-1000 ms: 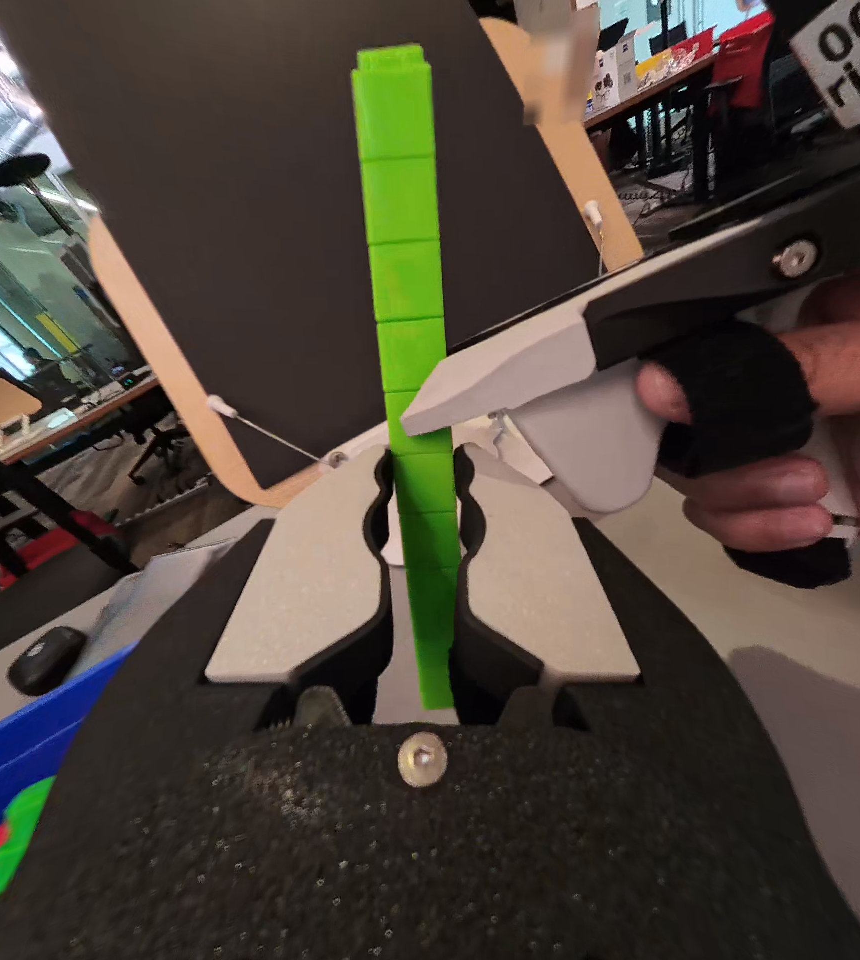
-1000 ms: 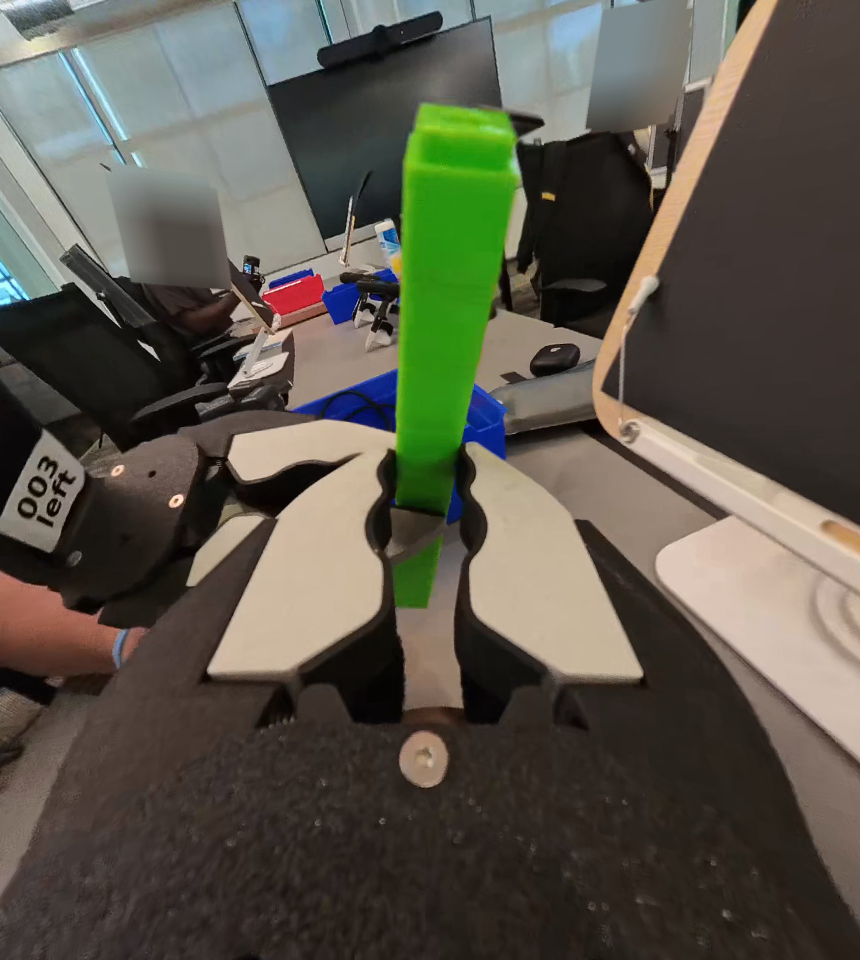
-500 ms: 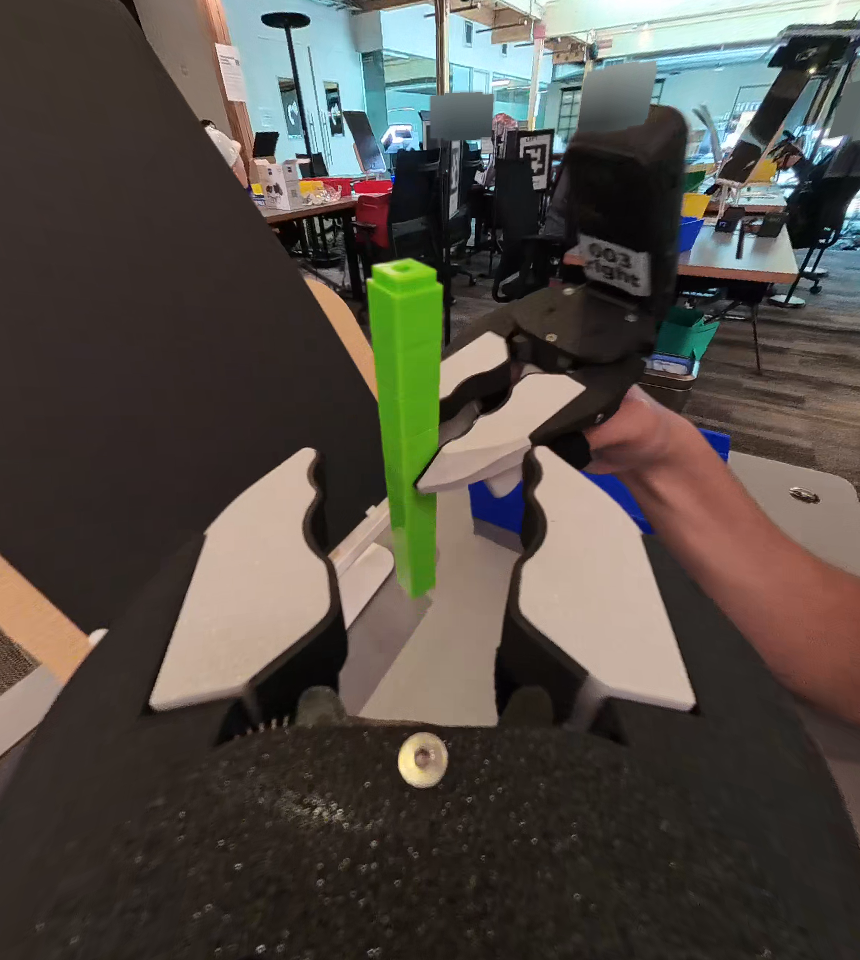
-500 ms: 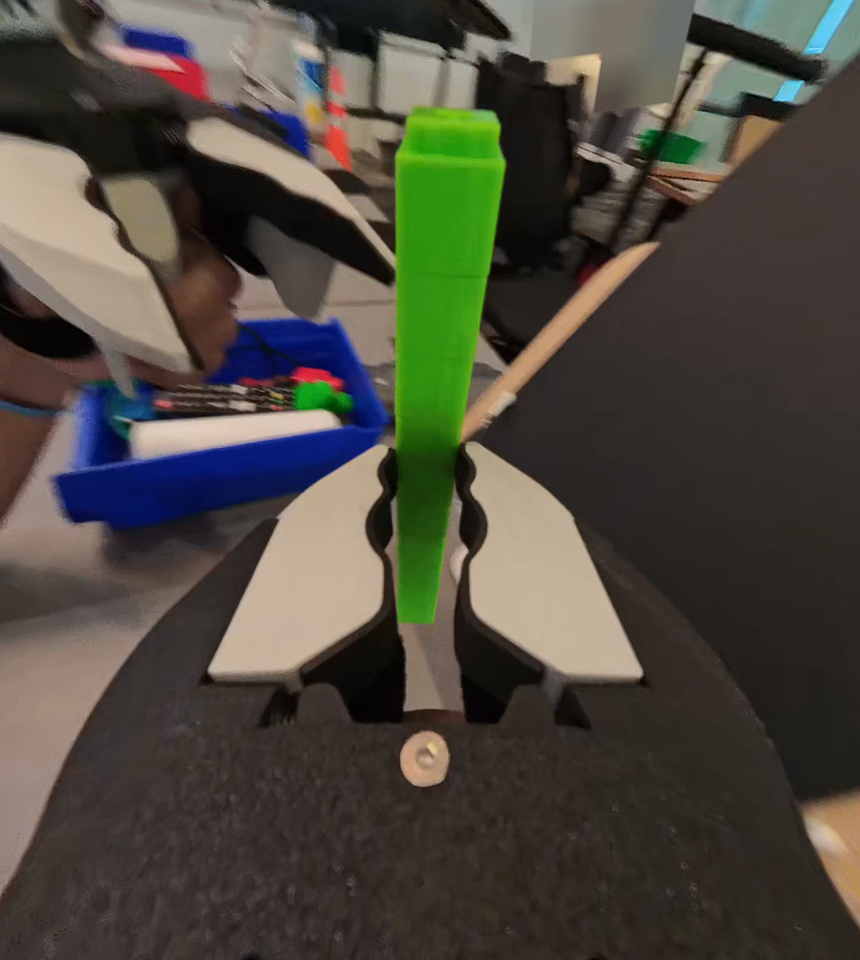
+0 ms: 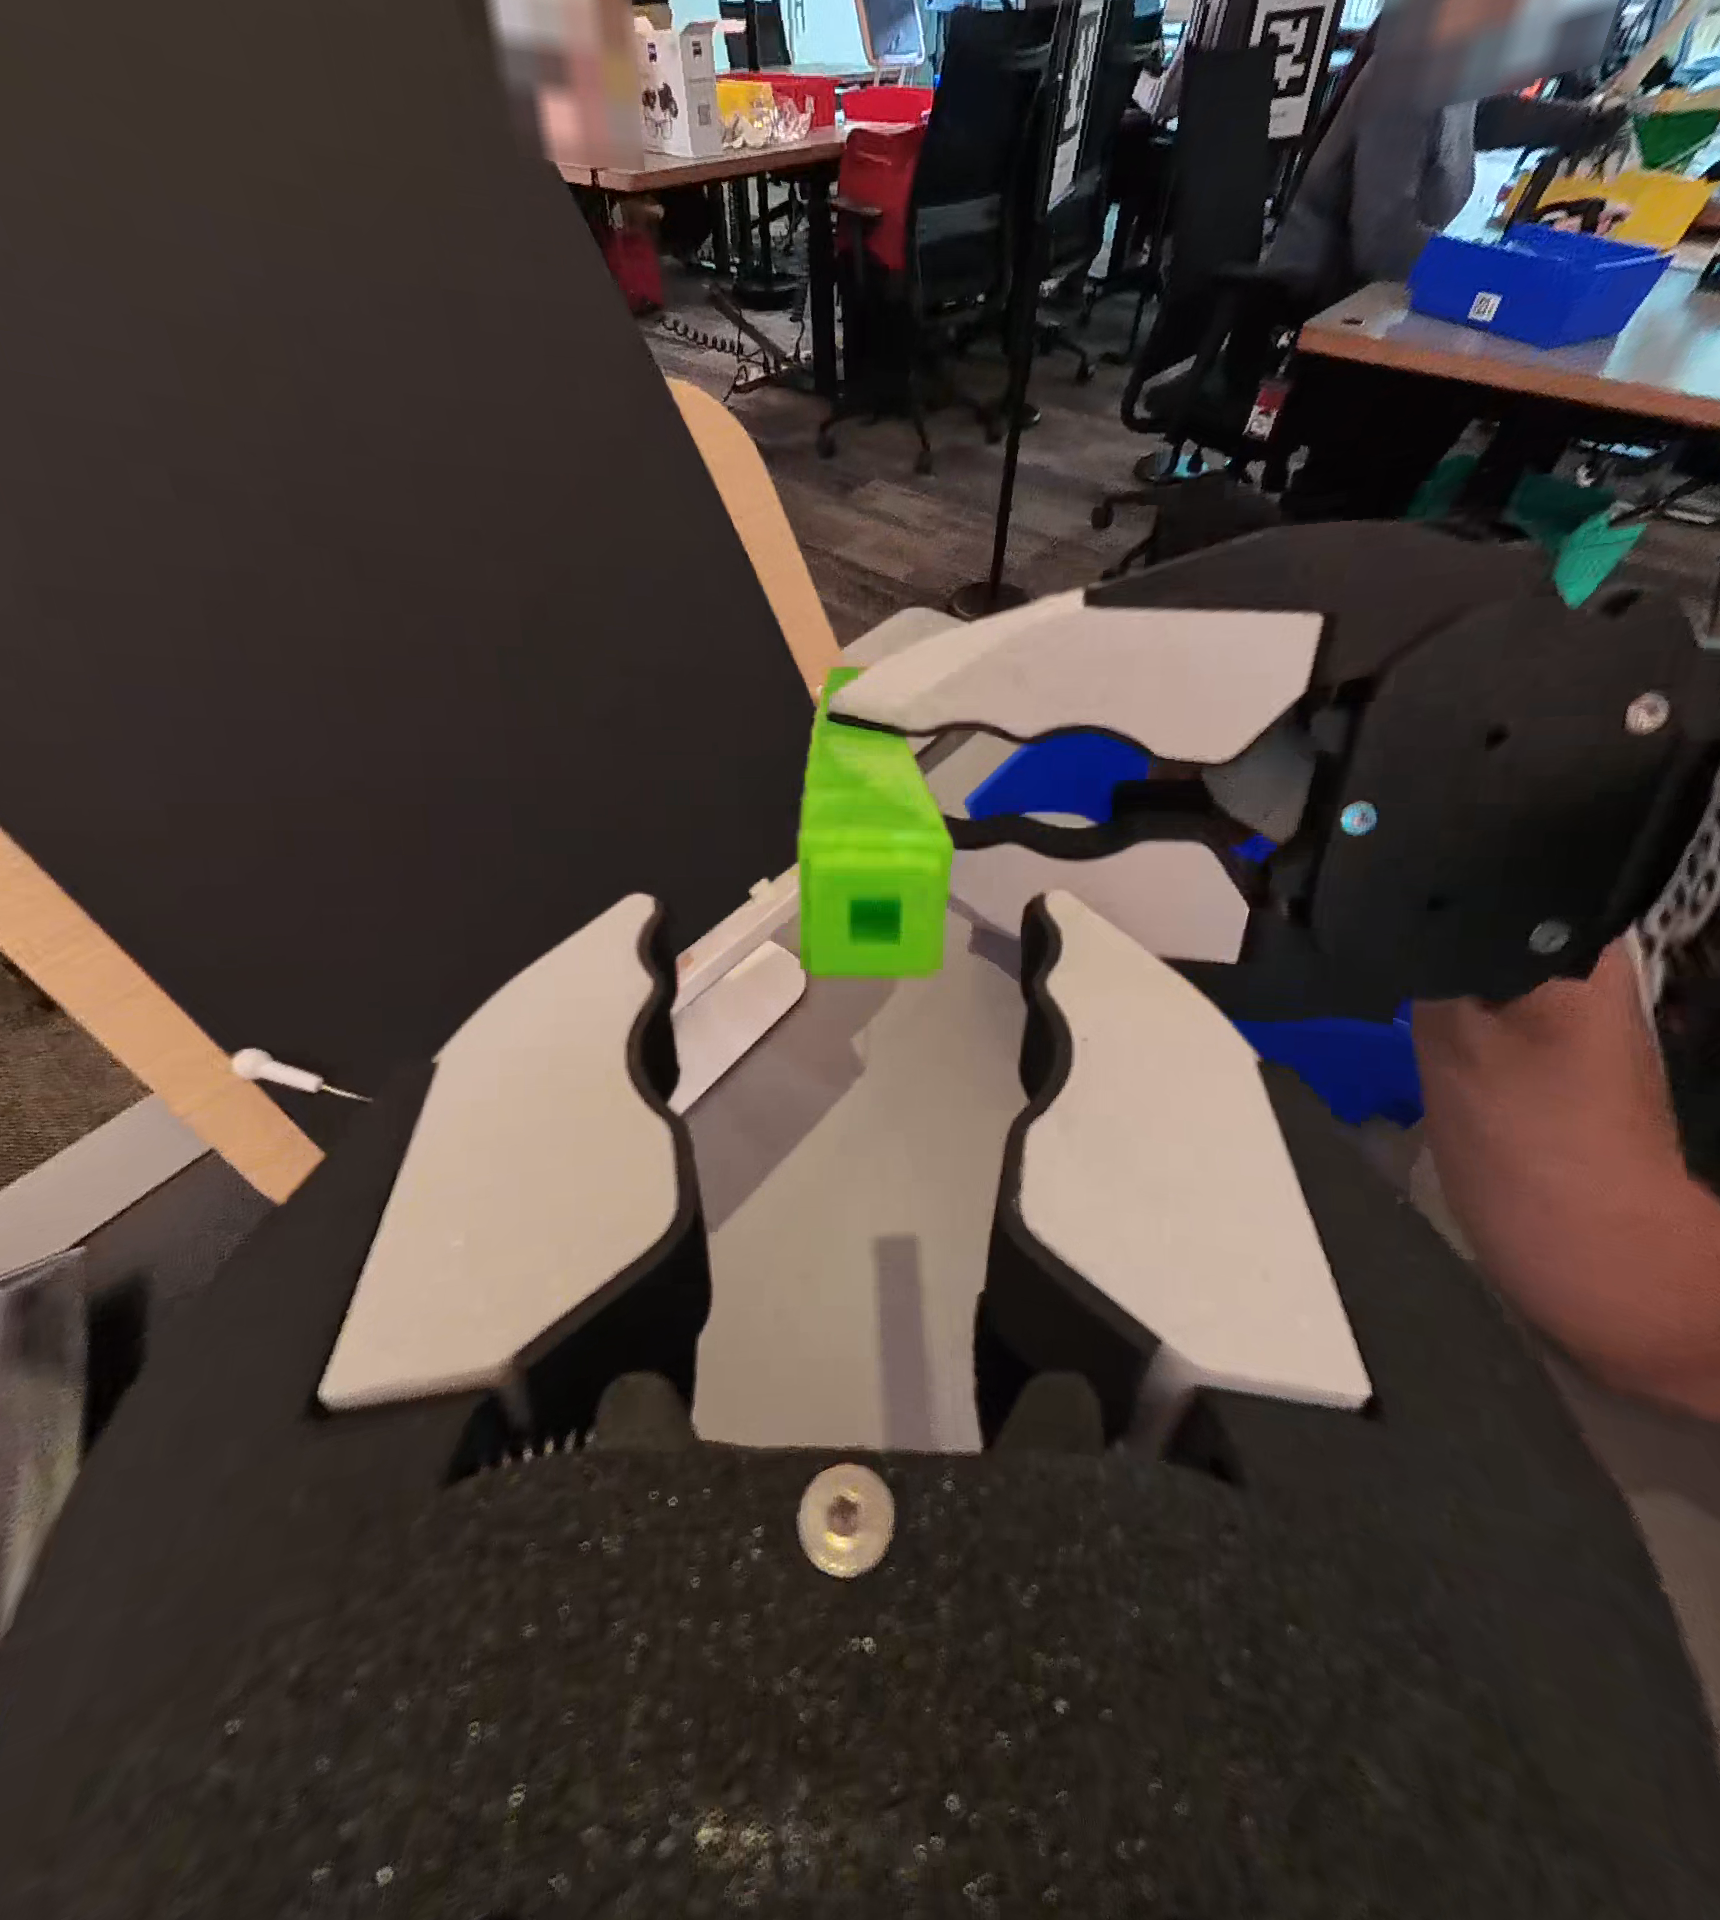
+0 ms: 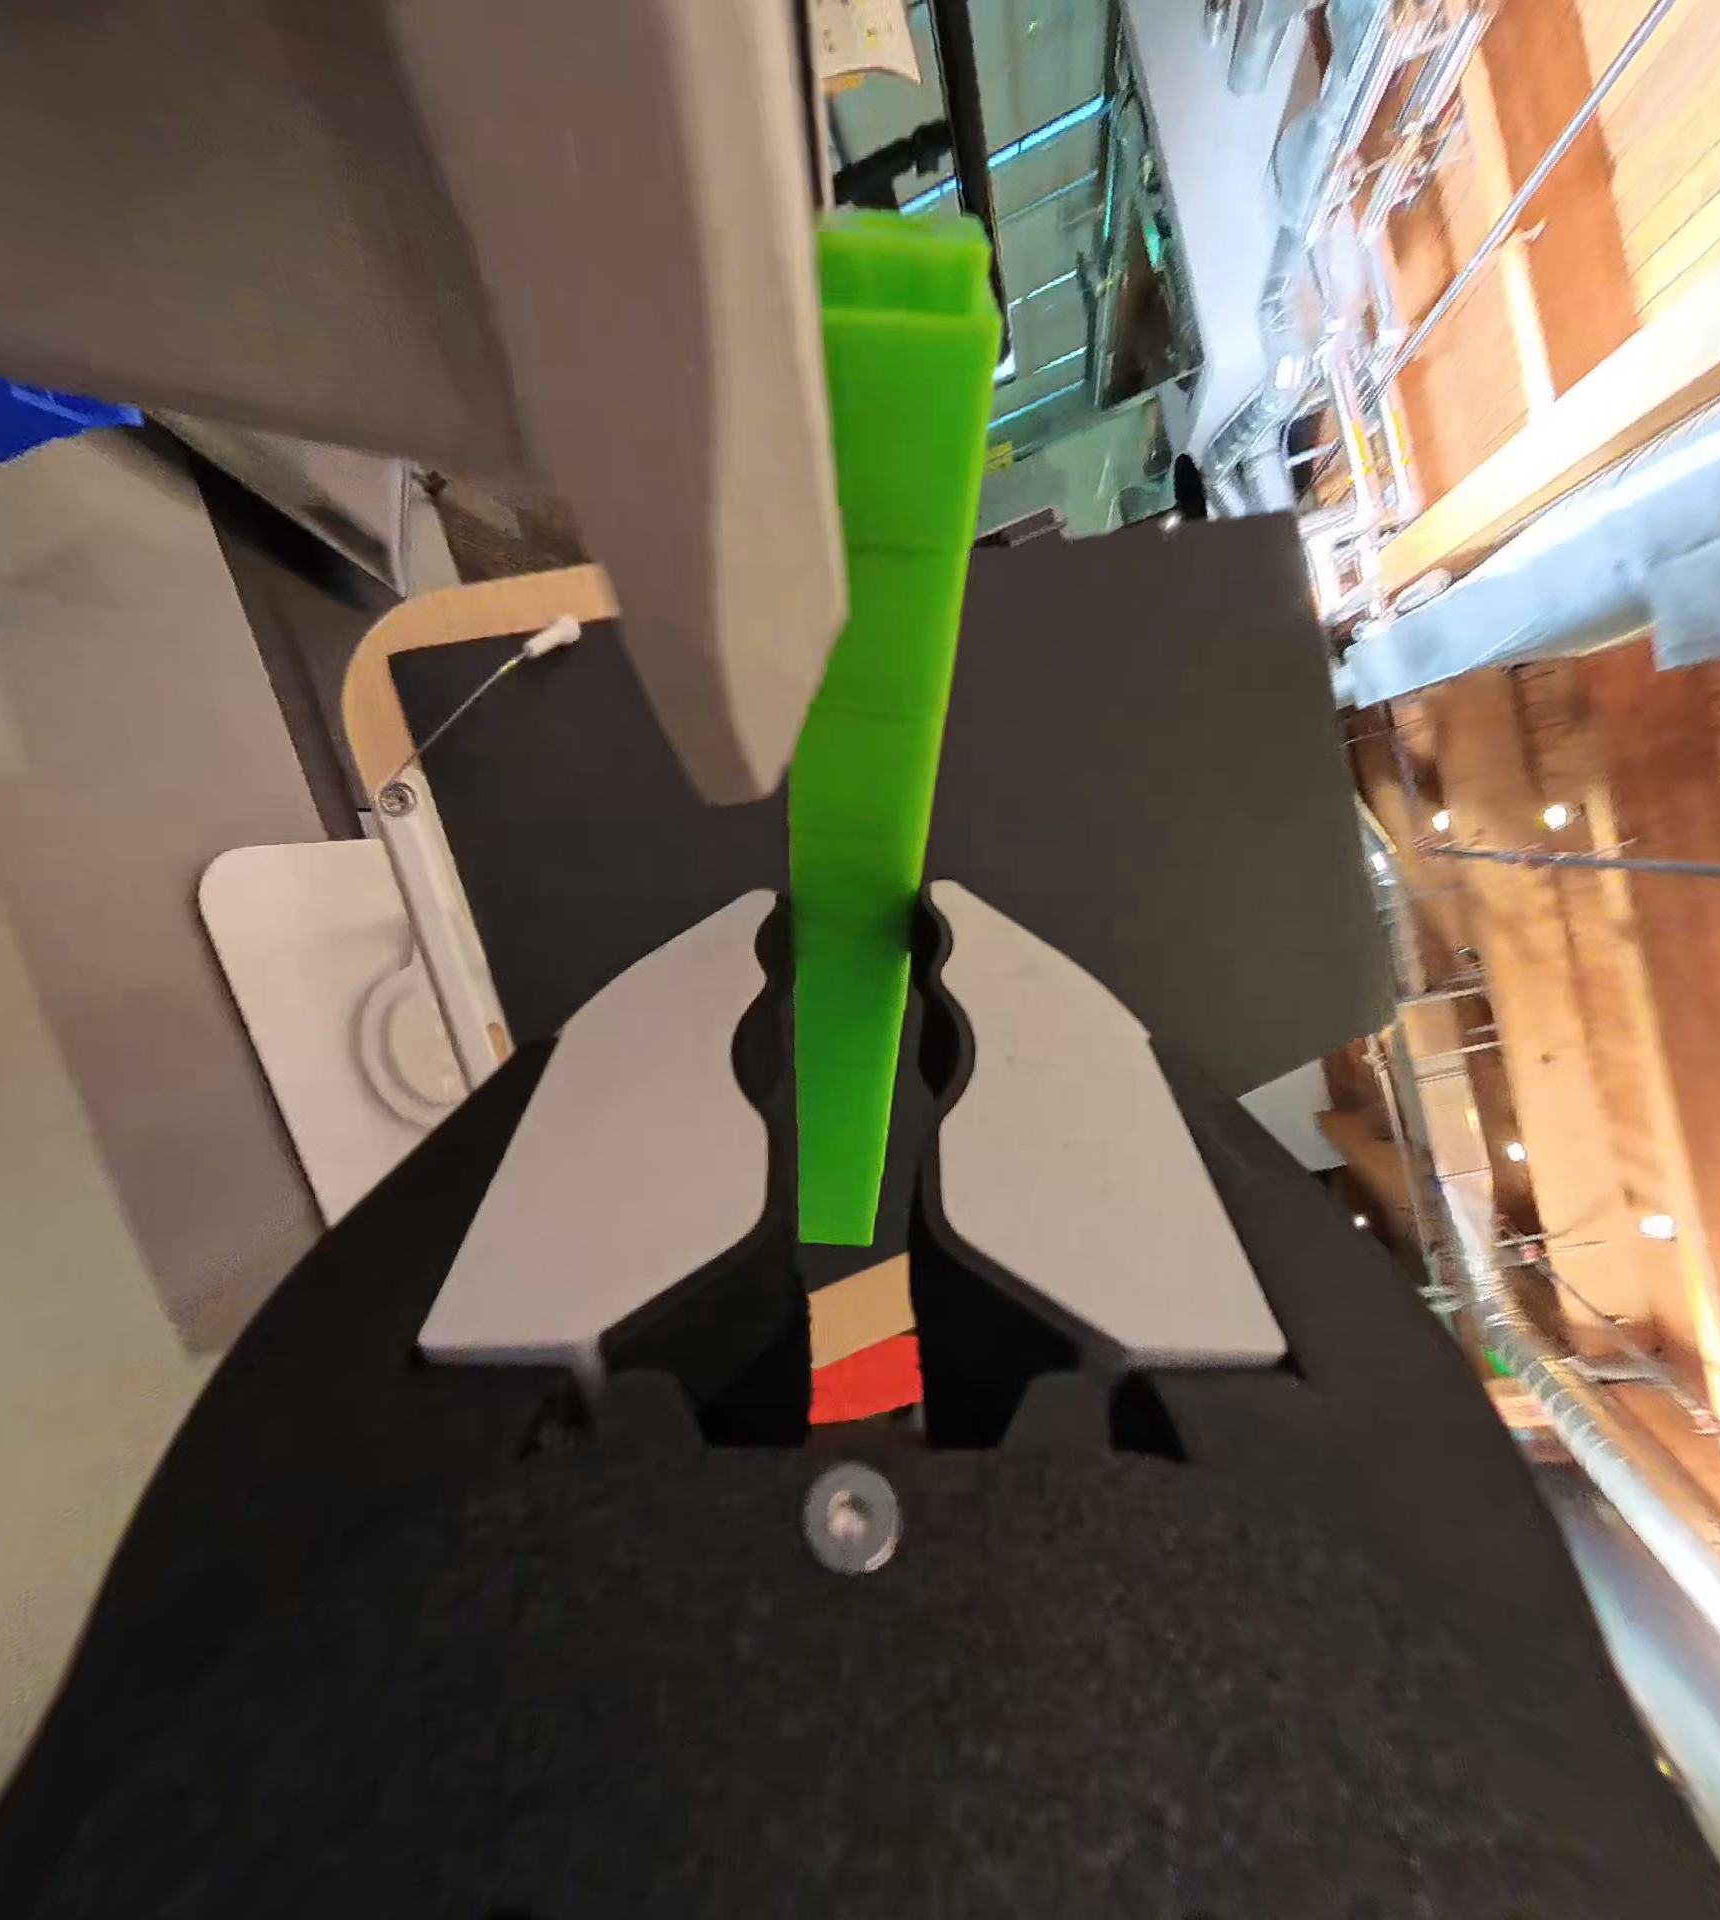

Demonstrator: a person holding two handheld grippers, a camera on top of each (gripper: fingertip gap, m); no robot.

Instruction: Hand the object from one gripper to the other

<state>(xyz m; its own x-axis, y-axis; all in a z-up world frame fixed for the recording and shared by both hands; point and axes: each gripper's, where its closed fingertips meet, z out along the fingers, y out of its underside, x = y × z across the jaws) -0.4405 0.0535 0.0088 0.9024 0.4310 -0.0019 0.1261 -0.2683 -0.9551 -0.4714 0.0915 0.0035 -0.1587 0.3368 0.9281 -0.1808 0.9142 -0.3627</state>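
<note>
Green bar: a long bright green plastic bar (image 6: 877, 790), made of cube segments joined end to end, is in the air between my two tools. In the left wrist view it (image 5: 871, 862) points its square end, with a small square hole, toward the camera.
Right gripper: my right gripper (image 6: 854, 925), with grey finger plates and black rubber edges, has its jaws pressed on the lower part of the green bar and pinches it from both sides. The bar runs forward along the fingers and goes far past the tips. In the left wrist view this gripper (image 5: 897, 774) comes in from the right side, held by a hand (image 5: 1562, 1164).
Left gripper: my left gripper (image 5: 845, 935) has its jaws spread wide and holds nothing. The end of the green bar is just in front of the fingertips, apart from both of them.
Left finger in right view: one grey finger (image 6: 627, 416), blurred, is just beside the upper part of the bar; I cannot tell if it touches.
Background: a large black board with a light wooden edge (image 5: 316, 520) stands behind the bar, on a grey table (image 5: 835, 1330).
</note>
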